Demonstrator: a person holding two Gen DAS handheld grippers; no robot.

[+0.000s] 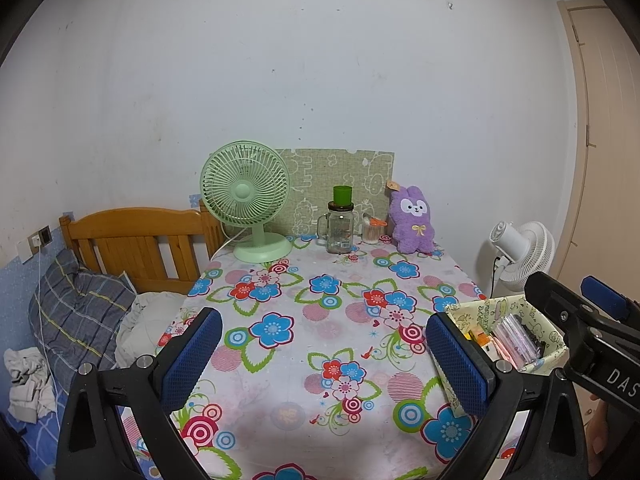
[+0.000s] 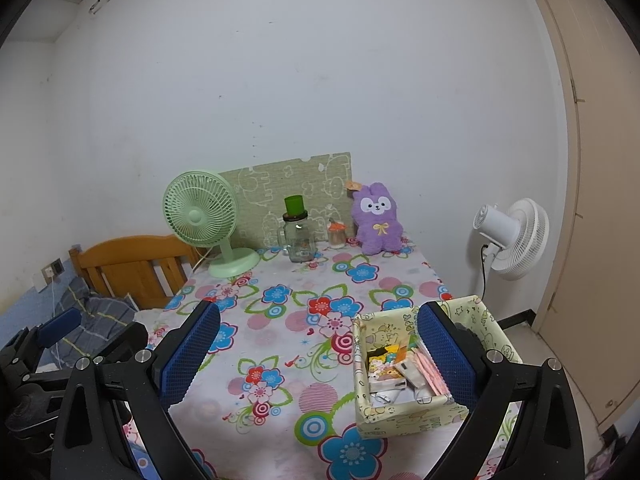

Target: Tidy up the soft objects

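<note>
From the left wrist we see our left gripper (image 1: 324, 354) spread wide and empty above the floral bench (image 1: 304, 344), with the purple plush bunny (image 1: 412, 220) upright at the far edge. From the right wrist, our right gripper (image 2: 318, 354) gapes empty beside the patterned box (image 2: 404, 416).

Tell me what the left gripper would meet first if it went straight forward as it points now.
Probably the flowered tablecloth: the left gripper, jaws open and empty, seems to aim slightly down at its bare middle. If level, the glass jar at the far edge; depth is unclear.
</note>
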